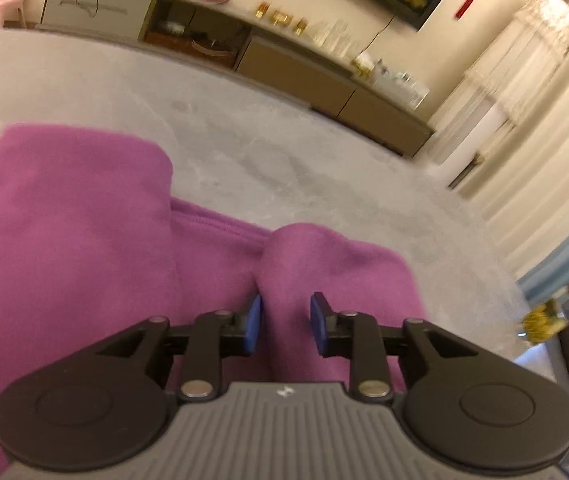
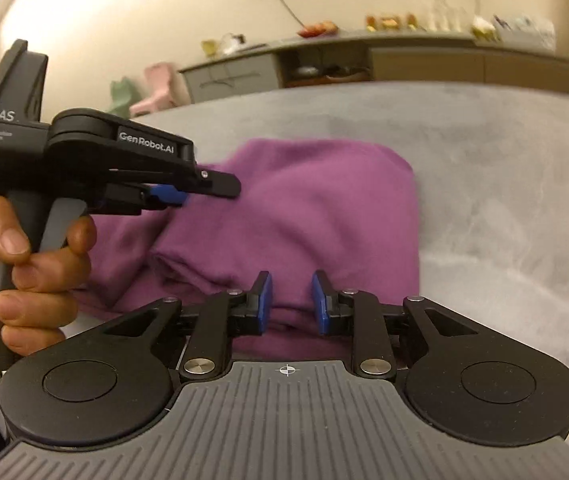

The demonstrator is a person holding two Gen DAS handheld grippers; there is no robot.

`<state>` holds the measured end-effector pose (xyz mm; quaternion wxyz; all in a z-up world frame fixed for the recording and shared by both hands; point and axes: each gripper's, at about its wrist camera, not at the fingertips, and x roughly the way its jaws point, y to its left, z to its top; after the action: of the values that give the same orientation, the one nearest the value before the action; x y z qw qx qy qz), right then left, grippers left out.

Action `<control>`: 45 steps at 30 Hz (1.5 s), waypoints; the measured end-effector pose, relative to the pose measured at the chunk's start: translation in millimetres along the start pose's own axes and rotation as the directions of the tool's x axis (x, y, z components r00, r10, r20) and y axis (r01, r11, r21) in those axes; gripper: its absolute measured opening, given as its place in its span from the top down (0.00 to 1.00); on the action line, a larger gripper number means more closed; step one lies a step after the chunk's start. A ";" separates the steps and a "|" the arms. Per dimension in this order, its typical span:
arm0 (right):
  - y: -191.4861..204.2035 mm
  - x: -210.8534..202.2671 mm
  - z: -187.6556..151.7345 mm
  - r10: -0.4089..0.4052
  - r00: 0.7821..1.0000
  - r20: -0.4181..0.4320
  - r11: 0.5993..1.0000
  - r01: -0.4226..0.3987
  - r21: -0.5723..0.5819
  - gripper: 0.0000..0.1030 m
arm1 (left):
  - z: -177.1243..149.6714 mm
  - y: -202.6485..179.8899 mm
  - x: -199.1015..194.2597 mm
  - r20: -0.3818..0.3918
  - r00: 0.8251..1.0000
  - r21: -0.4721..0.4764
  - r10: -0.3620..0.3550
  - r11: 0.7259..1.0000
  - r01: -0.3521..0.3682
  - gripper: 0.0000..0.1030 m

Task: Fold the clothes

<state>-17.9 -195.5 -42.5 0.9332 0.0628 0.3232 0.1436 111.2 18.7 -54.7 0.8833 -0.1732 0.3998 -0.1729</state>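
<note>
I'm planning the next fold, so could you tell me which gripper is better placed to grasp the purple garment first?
Left, probably. The left gripper has a raised ridge of the purple garment between its open fingers. The right gripper is open too, over flatter cloth near the edge.

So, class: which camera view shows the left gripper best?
The right wrist view: the whole left gripper appears side-on, held by a hand, over the purple garment. The left wrist view shows only its blue pads.
</note>
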 end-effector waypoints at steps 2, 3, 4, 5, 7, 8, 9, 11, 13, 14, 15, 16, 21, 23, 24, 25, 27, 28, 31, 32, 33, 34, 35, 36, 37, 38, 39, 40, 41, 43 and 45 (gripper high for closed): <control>4.0 -15.2 2.0 0.030 0.997 0.071 0.999 -0.028 -0.024 0.79 | -12.5 -0.1 -2.9 -0.019 1.000 0.035 0.006 0.999 -0.006 0.70; 6.0 -21.1 2.8 0.039 0.994 0.101 0.999 -0.035 -0.039 0.77 | -18.7 -0.2 -4.4 -0.028 1.000 0.052 0.010 0.999 -0.008 0.71; 8.0 -18.0 1.9 0.023 0.995 0.098 0.998 -0.017 -0.058 0.76 | -24.9 -0.3 -5.9 -0.037 0.999 0.070 0.013 0.998 -0.011 0.71; 9.0 -8.7 -0.6 0.003 0.998 0.059 0.998 0.001 -0.068 0.76 | -31.1 -0.4 -7.4 -0.046 0.999 0.087 0.017 0.996 -0.013 0.71; 12.7 4.9 -6.7 -0.032 0.999 0.013 0.994 0.033 -0.103 0.75 | -43.6 -0.5 -10.3 -0.064 0.998 0.122 0.025 0.992 -0.017 0.72; 15.1 10.0 -10.1 -0.048 0.999 0.000 0.991 0.048 -0.125 0.74 | -44.6 -1.9 -11.8 -0.065 0.997 0.128 0.034 0.991 -0.025 0.72; 17.3 13.5 -12.6 -0.060 0.998 -0.008 0.988 0.058 -0.142 0.74 | -44.0 -3.7 -13.4 -0.064 0.997 0.131 0.044 0.991 -0.035 0.72; 19.3 6.3 -10.2 -0.042 0.999 0.022 0.989 0.044 -0.140 0.74 | -45.1 -9.8 -18.0 -0.056 0.996 0.164 0.065 0.985 -0.055 0.74; 21.0 0.0 -8.0 -0.028 0.998 0.049 0.990 0.035 -0.140 0.75 | -49.3 -19.7 -25.1 -0.037 0.996 0.238 0.086 0.968 -0.075 0.73; 20.8 1.7 -8.0 -0.041 0.998 0.047 0.988 0.048 -0.149 0.75 | -53.1 -20.4 -26.7 -0.045 0.994 0.255 0.099 0.963 -0.085 0.73; 19.3 8.0 -8.2 -0.058 0.998 0.021 0.987 0.061 -0.148 0.74 | -57.4 -20.0 -27.7 -0.057 0.992 0.267 0.113 0.959 -0.094 0.71; 16.0 13.4 -8.6 -0.056 0.998 0.004 0.990 0.057 -0.128 0.73 | -57.3 -20.6 -29.9 -0.060 0.993 0.261 0.104 0.962 -0.085 0.71; -1.3 3.5 9.7 0.026 0.999 0.019 0.999 -0.026 0.019 0.72 | -45.7 -26.9 -58.1 0.029 1.000 0.271 0.002 0.963 -0.010 0.73; -2.9 4.0 20.7 0.019 0.999 0.045 0.999 -0.020 0.031 0.72 | -39.9 -25.8 -53.5 0.043 0.999 0.323 0.021 0.946 -0.033 0.73; -3.7 7.3 23.9 0.019 0.999 0.045 0.999 -0.021 0.035 0.72 | -40.2 -24.1 -46.7 0.034 0.998 0.343 0.045 0.938 -0.054 0.73; -4.3 12.6 25.2 0.021 0.999 0.035 0.999 -0.023 0.045 0.72 | -41.3 -22.4 -39.6 0.023 0.997 0.362 0.072 0.929 -0.076 0.73; -4.9 25.4 24.6 0.030 1.000 0.008 0.998 -0.031 0.056 0.72 | -48.4 -18.1 -25.4 0.008 0.992 0.426 0.125 0.897 -0.116 0.71; -4.6 33.0 21.8 0.030 1.000 -0.011 0.999 -0.029 0.044 0.74 | -53.6 -16.2 -20.7 0.005 0.990 0.459 0.144 0.879 -0.130 0.71; 6.0 41.1 8.6 -0.035 0.999 -0.017 0.998 0.034 -0.056 0.82 | -63.3 -14.8 -21.9 0.030 0.978 0.538 0.208 0.821 -0.191 0.82; 8.6 41.7 9.6 -0.051 0.998 -0.024 0.996 0.050 -0.069 0.82 | -66.7 -14.0 -23.2 0.037 0.972 0.565 0.233 0.797 -0.213 0.87; 10.7 42.3 10.4 -0.066 0.997 -0.028 0.995 0.063 -0.080 0.82 | -70.1 -13.3 -24.6 0.045 0.965 0.590 0.258 0.772 -0.234 0.87; 10.3 42.9 10.5 -0.069 0.997 -0.029 0.994 0.067 -0.081 0.83 | -72.7 -12.0 -27.4 0.054 0.960 0.604 0.274 0.757 -0.250 0.87; 10.0 43.5 10.6 -0.073 0.997 -0.028 0.994 0.070 -0.082 0.85 | -75.0 -10.6 -30.7 0.064 0.956 0.614 0.287 0.744 -0.264 0.88; 9.9 43.5 10.5 -0.075 0.997 -0.026 0.994 0.072 -0.084 0.85 | -76.1 -9.1 -33.9 0.069 0.954 0.616 0.292 0.739 -0.271 0.88; 10.0 43.6 10.2 -0.077 0.997 -0.024 0.993 0.075 -0.086 0.85 | -76.1 -7.8 -36.6 0.057 0.961 0.605 0.271 0.756 -0.249 0.88; 10.6 43.9 9.8 -0.079 0.997 -0.023 0.993 0.077 -0.089 0.85 | -75.9 -6.5 -39.1 0.041 0.969 0.589 0.242 0.778 -0.219 0.87; 10.7 44.8 9.7 -0.081 0.996 -0.021 0.993 0.079 -0.091 0.85 | -75.7 -5.2 -41.7 0.025 0.977 0.572 0.212 0.798 -0.188 0.86; 10.7 43.6 9.7 -0.078 0.997 -0.021 0.993 0.076 -0.093 0.84 | -74.4 -4.5 -43.1 -0.002 0.984 0.556 0.177 0.818 -0.146 0.86; 10.8 42.3 9.7 -0.074 0.997 -0.021 0.993 0.072 -0.094 0.80 | -73.1 -6.3 -47.2 -0.020 0.990 0.544 0.139 0.833 -0.105 0.85; 9.2 39.3 9.6 -0.051 0.999 -0.017 0.996 0.049 -0.074 0.77 | -69.1 -11.6 -58.7 -0.025 0.998 0.519 0.063 0.854 -0.041 0.83; 5.8 37.0 9.2 -0.027 1.000 -0.012 0.999 0.027 -0.040 0.73 | -62.4 -16.1 -71.5 0.023 1.000 0.490 0.013 0.871 -0.023 0.75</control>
<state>14.3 -178.8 -55.7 0.9342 0.0387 0.3267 0.1378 16.3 25.8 -40.0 0.9038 0.0584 0.3360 -0.2586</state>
